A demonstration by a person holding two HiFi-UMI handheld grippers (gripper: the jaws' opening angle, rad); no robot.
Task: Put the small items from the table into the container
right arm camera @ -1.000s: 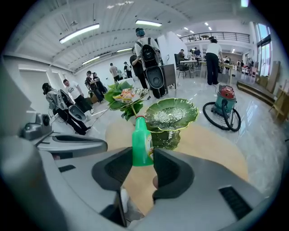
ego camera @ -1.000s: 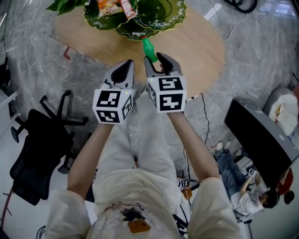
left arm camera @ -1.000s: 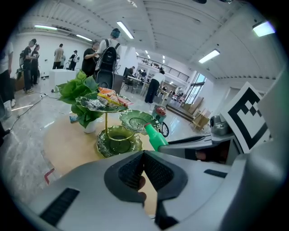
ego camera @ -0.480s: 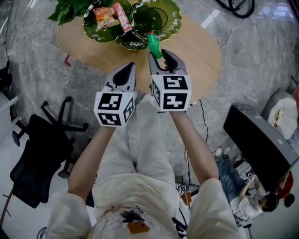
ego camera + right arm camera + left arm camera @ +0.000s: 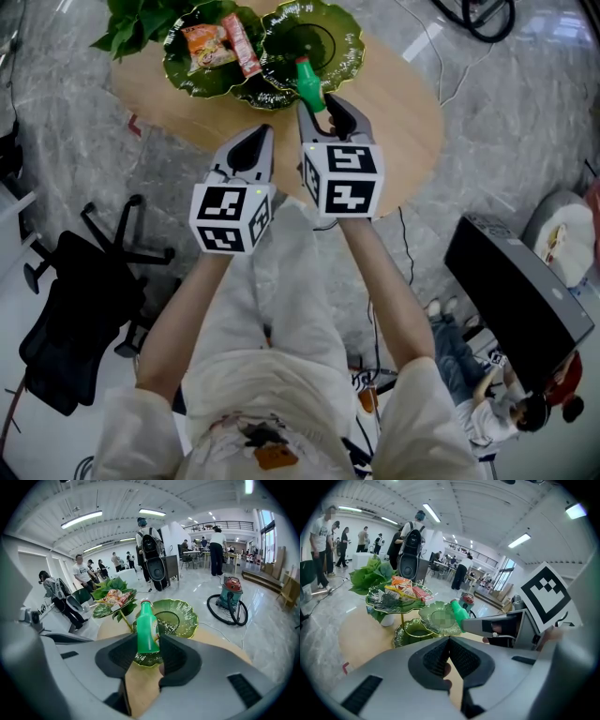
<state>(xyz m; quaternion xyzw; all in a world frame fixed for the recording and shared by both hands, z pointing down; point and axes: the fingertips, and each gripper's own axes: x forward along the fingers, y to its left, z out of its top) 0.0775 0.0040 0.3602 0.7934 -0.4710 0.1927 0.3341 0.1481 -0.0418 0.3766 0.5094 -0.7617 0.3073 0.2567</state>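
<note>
A green tiered leaf-shaped dish (image 5: 314, 37) stands on the round wooden table (image 5: 403, 103); its upper leaf (image 5: 211, 56) holds snack packets (image 5: 225, 42). My right gripper (image 5: 319, 111) is shut on a green bottle with a white cap (image 5: 307, 82), held upright at the dish's near edge. In the right gripper view the bottle (image 5: 147, 630) rises between the pads (image 5: 176, 656), in front of the big leaf (image 5: 180, 616) and above a small low leaf (image 5: 146, 659). My left gripper (image 5: 253, 139) hovers beside it over the table's near edge, shut and empty (image 5: 449, 638).
A leafy plant (image 5: 122, 28) stands behind the dish at the table's left. On the floor are a black office chair (image 5: 75, 291) at left and a black box (image 5: 516, 291) at right. A vacuum cleaner (image 5: 229, 597) and several people stand beyond.
Both grippers have moved forward toward the leaf dish, side by side. The bottle in the right gripper has come up to the dish's near edge.
</note>
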